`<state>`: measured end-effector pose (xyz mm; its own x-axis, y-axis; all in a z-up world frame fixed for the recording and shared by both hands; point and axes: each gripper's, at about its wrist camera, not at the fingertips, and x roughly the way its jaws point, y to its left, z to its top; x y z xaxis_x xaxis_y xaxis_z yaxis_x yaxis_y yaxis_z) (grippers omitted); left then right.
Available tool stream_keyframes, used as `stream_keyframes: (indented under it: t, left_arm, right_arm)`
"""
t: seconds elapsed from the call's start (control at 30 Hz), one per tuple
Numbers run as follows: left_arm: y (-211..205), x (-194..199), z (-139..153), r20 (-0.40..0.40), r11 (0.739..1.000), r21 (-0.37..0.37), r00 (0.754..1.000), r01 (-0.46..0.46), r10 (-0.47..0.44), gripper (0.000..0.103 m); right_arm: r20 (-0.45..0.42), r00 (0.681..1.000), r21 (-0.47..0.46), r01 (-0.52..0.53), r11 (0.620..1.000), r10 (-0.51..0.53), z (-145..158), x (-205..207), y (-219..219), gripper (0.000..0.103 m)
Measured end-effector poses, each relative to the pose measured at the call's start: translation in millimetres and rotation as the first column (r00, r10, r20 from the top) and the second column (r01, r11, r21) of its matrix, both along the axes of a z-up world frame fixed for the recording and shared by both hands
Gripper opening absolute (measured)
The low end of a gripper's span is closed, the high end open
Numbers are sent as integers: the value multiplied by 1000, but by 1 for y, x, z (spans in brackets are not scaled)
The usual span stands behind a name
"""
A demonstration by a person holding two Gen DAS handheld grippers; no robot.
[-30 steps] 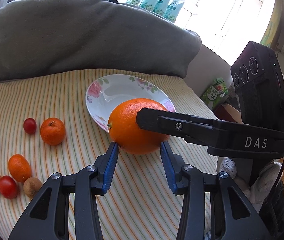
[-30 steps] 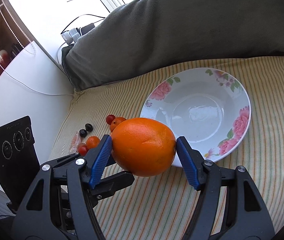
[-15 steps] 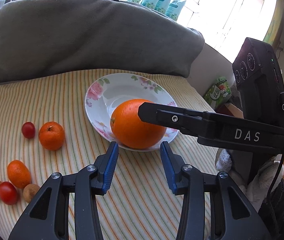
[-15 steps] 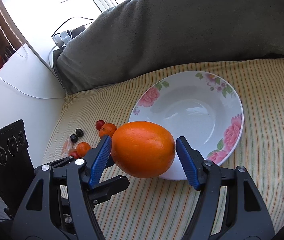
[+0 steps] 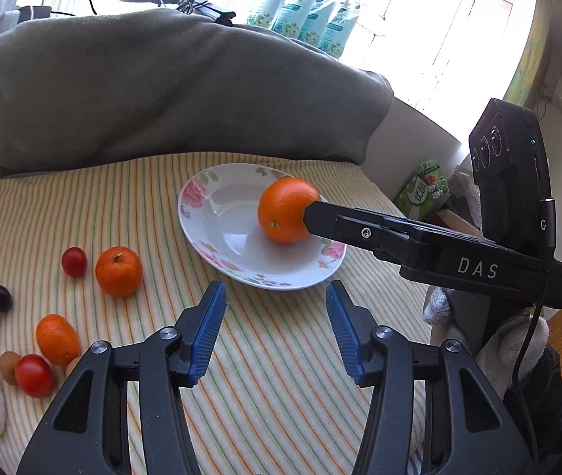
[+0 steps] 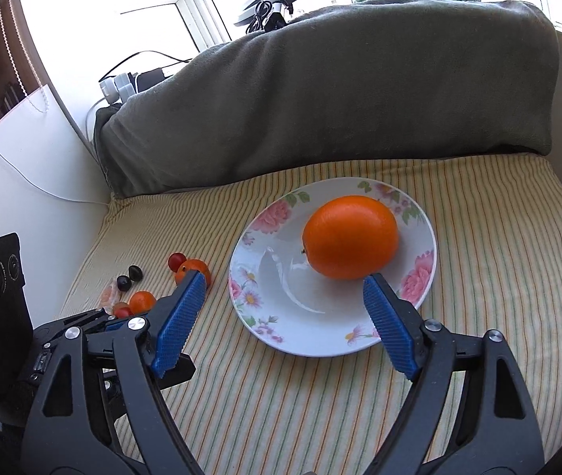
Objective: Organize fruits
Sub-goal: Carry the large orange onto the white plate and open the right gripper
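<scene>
Striped cloth, floral plate (image 6: 419,297) holding the orange (image 6: 350,236); right gripper (image 6: 286,318) spread wide just short of it, left gripper (image 5: 275,332) released too

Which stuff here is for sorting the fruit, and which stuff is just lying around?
For the job:
big orange, lying in the flowered plate
small orange
oval orange
red tomatoes
dark grapes
right claw, open
left claw, open

Just lying around:
grey blanket
striped cloth
teal packets
green carton
</scene>
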<state>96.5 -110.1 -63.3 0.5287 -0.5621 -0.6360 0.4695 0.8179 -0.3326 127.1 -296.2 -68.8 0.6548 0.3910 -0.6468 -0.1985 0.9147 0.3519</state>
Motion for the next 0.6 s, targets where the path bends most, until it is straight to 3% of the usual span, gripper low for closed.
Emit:
stream_keyframes:
  t: [0.6]
  left_arm:
    - [43, -26, -2, 42, 994, 44, 994, -102, 101, 57]
  right_arm:
    - [29, 999, -43, -22, 999, 23, 8, -22, 10, 85]
